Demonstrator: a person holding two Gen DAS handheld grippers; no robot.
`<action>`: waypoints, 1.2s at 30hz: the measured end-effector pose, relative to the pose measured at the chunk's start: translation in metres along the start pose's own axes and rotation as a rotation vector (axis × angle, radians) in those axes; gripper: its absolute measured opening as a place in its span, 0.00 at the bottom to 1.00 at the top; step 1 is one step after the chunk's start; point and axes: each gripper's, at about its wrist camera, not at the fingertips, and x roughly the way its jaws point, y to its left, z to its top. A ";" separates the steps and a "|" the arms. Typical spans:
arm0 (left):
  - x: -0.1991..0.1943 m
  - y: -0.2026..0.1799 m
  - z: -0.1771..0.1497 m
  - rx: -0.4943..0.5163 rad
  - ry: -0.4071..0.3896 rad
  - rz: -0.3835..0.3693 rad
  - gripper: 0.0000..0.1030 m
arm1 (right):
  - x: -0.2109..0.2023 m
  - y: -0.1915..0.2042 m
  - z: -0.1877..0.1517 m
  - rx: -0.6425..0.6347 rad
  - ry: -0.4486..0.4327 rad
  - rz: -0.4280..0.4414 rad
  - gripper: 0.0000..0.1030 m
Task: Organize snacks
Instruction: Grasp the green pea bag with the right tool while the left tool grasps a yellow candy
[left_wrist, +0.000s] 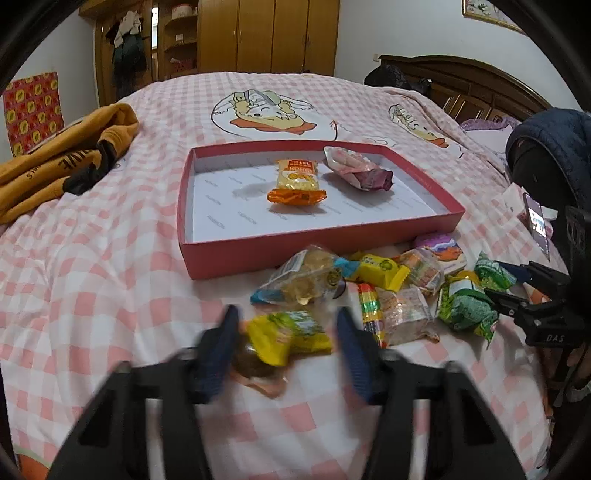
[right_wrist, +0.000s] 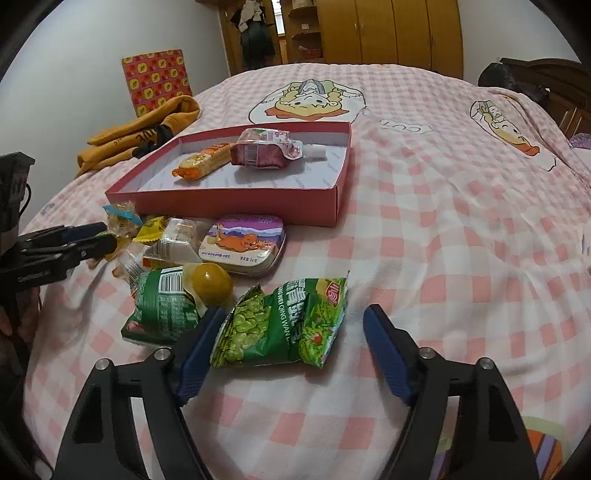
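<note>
My left gripper (left_wrist: 286, 341) hangs low over the pink checked bedspread (left_wrist: 110, 295) with its jaws spread, and a yellow snack packet (left_wrist: 288, 336) lies between the blue pads, touching neither as far as I can tell through the blur. Just ahead of those jaws sits the rest of the pile: a clear bag with blue ends (left_wrist: 303, 277), a yellow wrapped candy (left_wrist: 380, 271) and a clear cracker pack (left_wrist: 404, 310). Beyond the pile lies the red shallow box (left_wrist: 236, 254), holding an orange biscuit pack (left_wrist: 298, 182) and a maroon drink pouch (left_wrist: 356, 168) side by side. My right gripper (right_wrist: 295, 338) also has its jaws wide apart, straddling a green pea packet (right_wrist: 284, 325); the left pad touches the packet's edge, the right pad stands clear of it. Ahead and to the left of these jaws are a second green packet (right_wrist: 162, 306), a yellow round sweet (right_wrist: 212, 282) and a small picture tin (right_wrist: 243, 243), which rests just beside the box's front wall.
</note>
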 end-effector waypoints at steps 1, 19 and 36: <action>0.000 0.001 0.000 -0.006 0.001 -0.009 0.41 | -0.001 -0.001 0.000 0.007 -0.005 0.007 0.71; -0.022 -0.007 -0.003 -0.004 -0.022 -0.015 0.31 | -0.012 -0.018 -0.006 0.102 -0.056 0.048 0.44; -0.044 0.003 -0.006 -0.054 -0.033 0.008 0.31 | -0.022 -0.018 -0.005 0.103 -0.102 0.057 0.43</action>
